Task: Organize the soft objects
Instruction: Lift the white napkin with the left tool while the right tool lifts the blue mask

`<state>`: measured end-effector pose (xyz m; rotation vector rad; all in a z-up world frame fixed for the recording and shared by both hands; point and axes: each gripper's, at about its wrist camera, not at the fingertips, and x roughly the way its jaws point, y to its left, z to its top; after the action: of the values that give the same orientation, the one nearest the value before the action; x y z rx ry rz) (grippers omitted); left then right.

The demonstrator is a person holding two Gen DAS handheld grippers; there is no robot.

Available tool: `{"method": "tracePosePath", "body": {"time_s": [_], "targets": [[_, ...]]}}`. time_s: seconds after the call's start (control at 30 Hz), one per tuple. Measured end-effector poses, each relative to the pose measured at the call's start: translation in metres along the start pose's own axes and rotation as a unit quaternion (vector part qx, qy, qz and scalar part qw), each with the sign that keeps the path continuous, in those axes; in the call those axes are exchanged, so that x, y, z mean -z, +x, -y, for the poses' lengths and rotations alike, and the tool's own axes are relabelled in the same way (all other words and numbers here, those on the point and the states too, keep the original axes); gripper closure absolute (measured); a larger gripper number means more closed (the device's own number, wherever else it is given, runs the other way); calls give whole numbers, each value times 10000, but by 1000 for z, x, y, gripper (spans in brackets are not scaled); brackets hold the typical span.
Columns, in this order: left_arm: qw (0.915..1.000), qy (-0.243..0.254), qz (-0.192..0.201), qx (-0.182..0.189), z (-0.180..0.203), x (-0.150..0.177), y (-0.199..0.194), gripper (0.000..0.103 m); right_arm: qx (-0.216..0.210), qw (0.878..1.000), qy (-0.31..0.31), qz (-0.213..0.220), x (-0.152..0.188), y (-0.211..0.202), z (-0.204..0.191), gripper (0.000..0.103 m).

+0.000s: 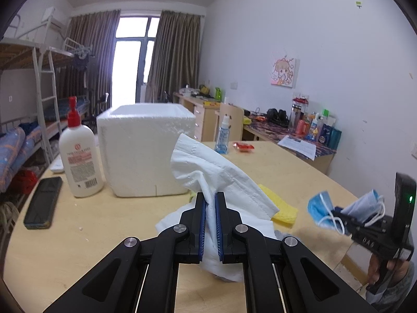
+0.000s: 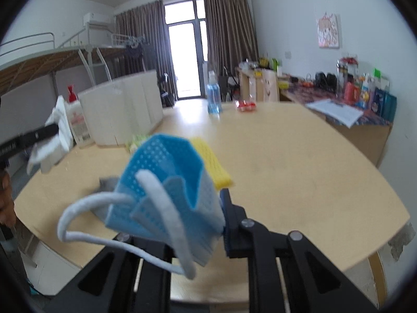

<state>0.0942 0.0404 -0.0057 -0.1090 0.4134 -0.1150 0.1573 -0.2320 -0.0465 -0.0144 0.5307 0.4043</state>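
Two grippers are up over the pale wooden bench (image 1: 78, 234), each with something soft caught in it. The left gripper (image 1: 210, 203) has its jaws closed tight on a crumpled white tissue (image 1: 208, 172), which sticks up above the blue pads and hangs below them, clear of the bench top. Off to the right, the right gripper (image 2: 206, 208) has its jaws clamped on a folded blue face mask (image 2: 166, 190), the white ear loops (image 2: 78, 216) dangling loose on the near left side; the mask is held in the air above the bench.

Just beyond the tissue lies a yellow sponge cloth (image 1: 284, 210) flat on the bench, and a bit of grey cloth (image 2: 106, 184) shows beside it. Farther back on the left stands a white foam box (image 1: 146, 151), open at the top. To its left is a white pump bottle (image 1: 77, 154) with a red top and a red round emblem; its label print is too small for me to read. A dark flat case (image 1: 41, 202) lies near the left edge. At the far side stand a clear blue bottle (image 1: 222, 137) and a small red packet (image 1: 243, 146). On the right gripper's body some pale characters show, too blurred to make out.
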Motion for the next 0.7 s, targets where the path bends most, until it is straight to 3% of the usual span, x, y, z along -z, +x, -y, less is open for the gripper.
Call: {"method": "tracePosePath", "body": {"time_s": [0.33,0.7], "targets": [[9990,249,313,-203,7,-8,-21,96,-264,9986,-139,435,-29,-7,-24,84],[9960,297,516,-670,-13,-11,-53,95,-785,9949,-404,489,-40,-1,-56,84]]}}
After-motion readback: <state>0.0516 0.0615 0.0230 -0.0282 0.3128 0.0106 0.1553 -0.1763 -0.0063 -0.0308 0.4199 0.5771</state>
